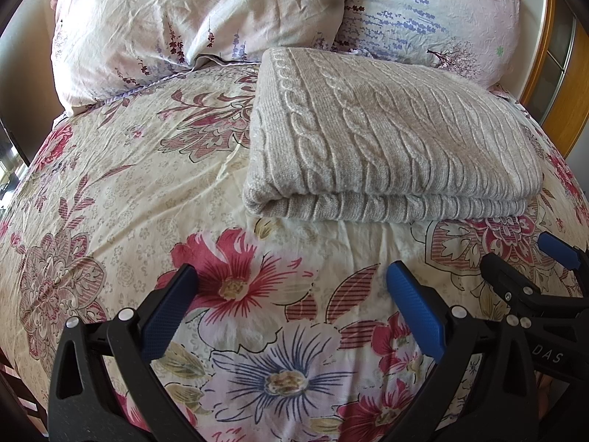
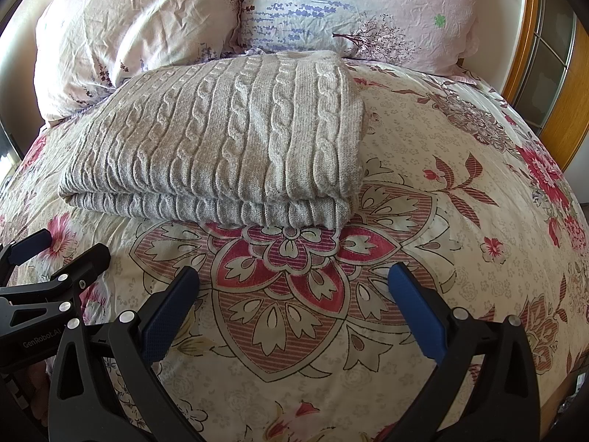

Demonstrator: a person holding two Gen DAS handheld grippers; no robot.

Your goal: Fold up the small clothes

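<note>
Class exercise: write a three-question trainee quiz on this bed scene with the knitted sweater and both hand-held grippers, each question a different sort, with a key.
1. True or false: the grey cable-knit sweater lies folded on the floral duvet.
2. Multiple choice: the left hand-held gripper is A) open, holding nothing; B) shut on the sweater; C) shut on a pillow.
3. Fill in: behind the sweater lie two ____.

Key: 1 true; 2 A; 3 pillows. The right hand-held gripper is open too.
</note>
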